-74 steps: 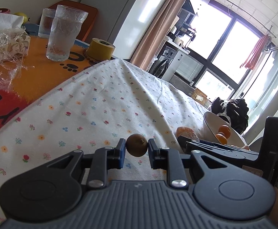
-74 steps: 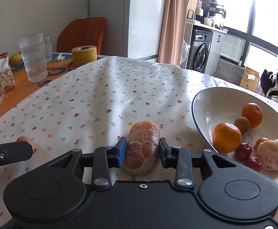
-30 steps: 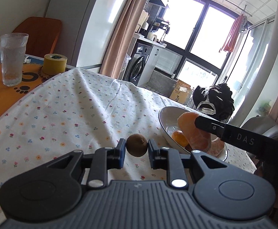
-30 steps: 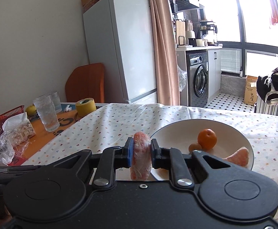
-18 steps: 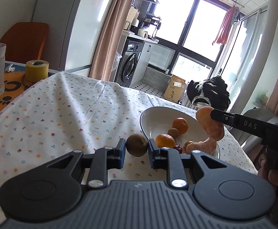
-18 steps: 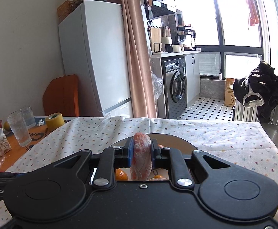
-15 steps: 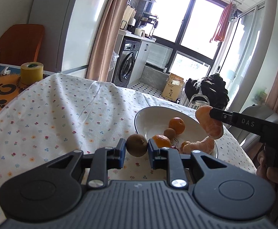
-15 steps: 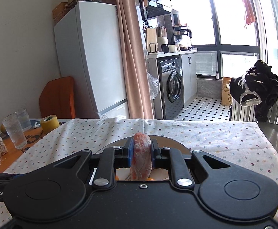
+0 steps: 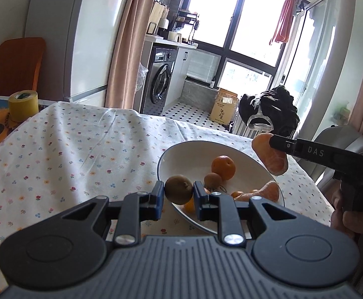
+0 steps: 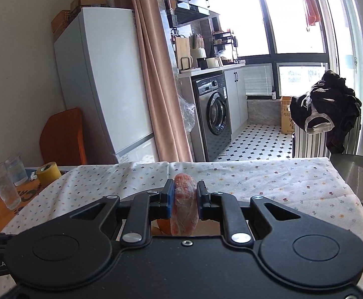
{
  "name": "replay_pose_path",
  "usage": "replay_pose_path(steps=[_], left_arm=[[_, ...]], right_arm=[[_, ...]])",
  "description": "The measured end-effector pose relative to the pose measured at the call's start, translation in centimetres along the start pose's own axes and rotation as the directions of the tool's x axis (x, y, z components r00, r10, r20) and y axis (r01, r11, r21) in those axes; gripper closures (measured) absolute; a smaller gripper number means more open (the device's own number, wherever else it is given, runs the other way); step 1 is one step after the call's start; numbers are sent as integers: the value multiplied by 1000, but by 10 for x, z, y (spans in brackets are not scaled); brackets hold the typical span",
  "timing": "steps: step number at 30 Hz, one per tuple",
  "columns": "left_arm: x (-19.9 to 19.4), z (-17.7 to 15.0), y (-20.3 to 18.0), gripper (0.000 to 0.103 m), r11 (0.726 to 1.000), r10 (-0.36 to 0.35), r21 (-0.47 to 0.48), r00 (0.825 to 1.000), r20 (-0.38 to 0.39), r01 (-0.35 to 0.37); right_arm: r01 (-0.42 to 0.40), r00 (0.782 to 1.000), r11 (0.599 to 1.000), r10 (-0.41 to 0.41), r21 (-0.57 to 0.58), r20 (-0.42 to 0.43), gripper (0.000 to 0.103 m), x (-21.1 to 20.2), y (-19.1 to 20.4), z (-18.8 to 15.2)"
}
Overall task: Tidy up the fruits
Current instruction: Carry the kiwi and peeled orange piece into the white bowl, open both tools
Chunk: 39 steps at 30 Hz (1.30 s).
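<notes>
My left gripper (image 9: 178, 192) is shut on a small brown kiwi (image 9: 178, 189), held just above the near left rim of the white bowl (image 9: 181, 149). In the bowl lie an orange (image 9: 223, 167), a second kiwi (image 9: 212, 180) and a peeled citrus piece (image 9: 263, 191). My right gripper (image 10: 184, 202) is shut on a peeled orange segment (image 10: 184, 206); in the left wrist view that segment (image 9: 271, 158) hangs over the bowl's right rim. The right wrist view hides most of the bowl behind the gripper body.
A floral tablecloth (image 9: 69, 149) covers the table. A yellow tape roll (image 9: 23, 106) and drinking glasses (image 10: 3, 185) stand at the far left. A person's hand (image 9: 348, 214) holds the right gripper at the right edge. An orange chair (image 10: 62, 137) stands beyond the table.
Both grippers have risen from the cloth with their fruit and travelled right to the bowl. In the last half second the left one edged closer over the rim.
</notes>
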<state>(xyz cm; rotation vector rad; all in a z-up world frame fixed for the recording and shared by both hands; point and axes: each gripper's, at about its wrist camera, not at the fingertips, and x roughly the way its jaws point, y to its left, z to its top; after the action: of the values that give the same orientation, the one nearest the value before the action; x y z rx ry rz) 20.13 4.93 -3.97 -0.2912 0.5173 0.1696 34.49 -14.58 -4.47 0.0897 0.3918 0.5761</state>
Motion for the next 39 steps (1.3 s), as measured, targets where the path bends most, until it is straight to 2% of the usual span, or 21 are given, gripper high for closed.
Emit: replay_pose_path(steps=[4,6,12,17,23,28,34,36,39], left_arm=[[9,5,-7,80,1000,-1,14,1000,-10,1],[14,7,-10,80,1000,1,24,1000,-15,-1],[26,13,-16,80,999,7,34,1000,-21,-7],[36,16,-22,80,999,8,48,999,-32,-6],[42,24,-31,80,999,5,47,1000,-21,-4],[39,28,-38,69,999,11,44,1000,-4,-11],[29,23,-34,69,999,43,35,999,-5,-42],[25,21,-33,68,998,53,32,999,-8,-53],[15,21,-33,65,996,77,34,997,-11,-77]], right_arm=[[-45,998,998,47,44,-30,81,11,-11,-5],[-32,999,996,35,78,-39,73,12,-18,-9],[-35,999,992,38,123,-21,72,1,-33,-5],[-42,998,990,48,136,-39,70,-1,-37,-5],[-60,997,991,66,122,-49,62,-2,-34,-7],[-83,994,989,91,123,-59,58,-2,-32,-7],[-95,993,989,103,112,-65,50,-3,-28,-8],[-123,989,987,130,108,-64,48,-1,-29,-9],[-108,987,984,123,140,-100,48,0,-31,-10]])
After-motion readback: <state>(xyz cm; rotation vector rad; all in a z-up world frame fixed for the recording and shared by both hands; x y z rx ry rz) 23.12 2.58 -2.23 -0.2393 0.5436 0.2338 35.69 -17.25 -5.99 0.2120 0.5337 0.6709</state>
